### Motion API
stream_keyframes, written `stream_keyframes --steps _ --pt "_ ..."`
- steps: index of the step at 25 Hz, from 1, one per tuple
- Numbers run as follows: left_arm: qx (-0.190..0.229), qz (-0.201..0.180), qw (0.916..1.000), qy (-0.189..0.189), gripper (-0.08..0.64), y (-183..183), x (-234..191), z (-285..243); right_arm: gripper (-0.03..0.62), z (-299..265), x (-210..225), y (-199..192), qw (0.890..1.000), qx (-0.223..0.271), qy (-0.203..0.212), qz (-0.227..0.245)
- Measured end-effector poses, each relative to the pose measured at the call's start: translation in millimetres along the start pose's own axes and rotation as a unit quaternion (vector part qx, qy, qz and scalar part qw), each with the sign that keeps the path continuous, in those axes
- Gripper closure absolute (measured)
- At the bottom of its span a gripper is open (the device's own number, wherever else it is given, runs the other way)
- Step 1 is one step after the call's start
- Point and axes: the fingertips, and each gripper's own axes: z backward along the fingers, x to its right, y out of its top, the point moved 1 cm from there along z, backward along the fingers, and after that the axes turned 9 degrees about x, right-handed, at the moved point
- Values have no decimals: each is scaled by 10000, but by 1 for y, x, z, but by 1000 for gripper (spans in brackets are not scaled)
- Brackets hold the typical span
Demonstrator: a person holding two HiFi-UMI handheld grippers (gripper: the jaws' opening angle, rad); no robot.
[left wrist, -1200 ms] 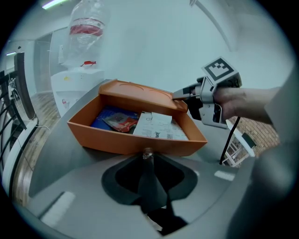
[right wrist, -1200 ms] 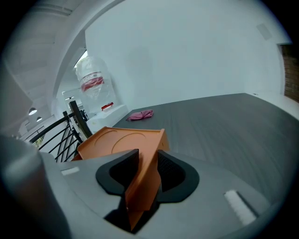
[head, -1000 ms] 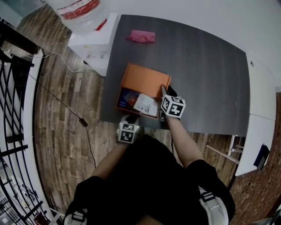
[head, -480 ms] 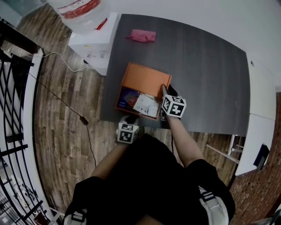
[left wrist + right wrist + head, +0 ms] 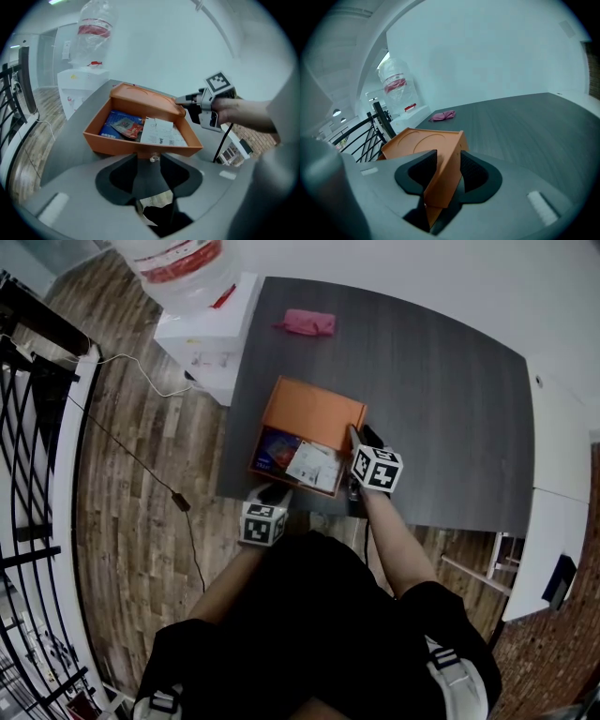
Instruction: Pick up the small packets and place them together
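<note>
Looking down in head view: orange box (image 5: 314, 413) on dark surface (image 5: 441, 399), small packets (image 5: 305, 463) inside. Left gripper view: left tongs (image 5: 151, 161) have just been opening, part open, empty, facing box's near wall. Right gripper view: right tongs (image 5: 447, 164) have just been opening, wide apart, box wall between pads, unclamped.

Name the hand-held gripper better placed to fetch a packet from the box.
Probably the left hand-held gripper: jaws just opened, empty, facing the packets over the orange box's wall. The right hand-held gripper, also just opened, straddles the box's corner.
</note>
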Motion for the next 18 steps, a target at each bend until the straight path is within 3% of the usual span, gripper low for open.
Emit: stream_keyframes --steps 4,7,12,18 --pt "362 122 9992 78 402 31 -14 22 435 18 3 8 9997 227 120 -61" --pt "535 -175 9984 -41 400 60 -14 19 439 33 2 12 9991 363 179 -108" --pt "102 -777 9942 -738 330 85 14 -15 440 61 -4 15 9978 533 380 51" --pt "-595 -1466 9818 -1053 318 82 33 -50 451 84 -13 7 9966 676 471 -54"
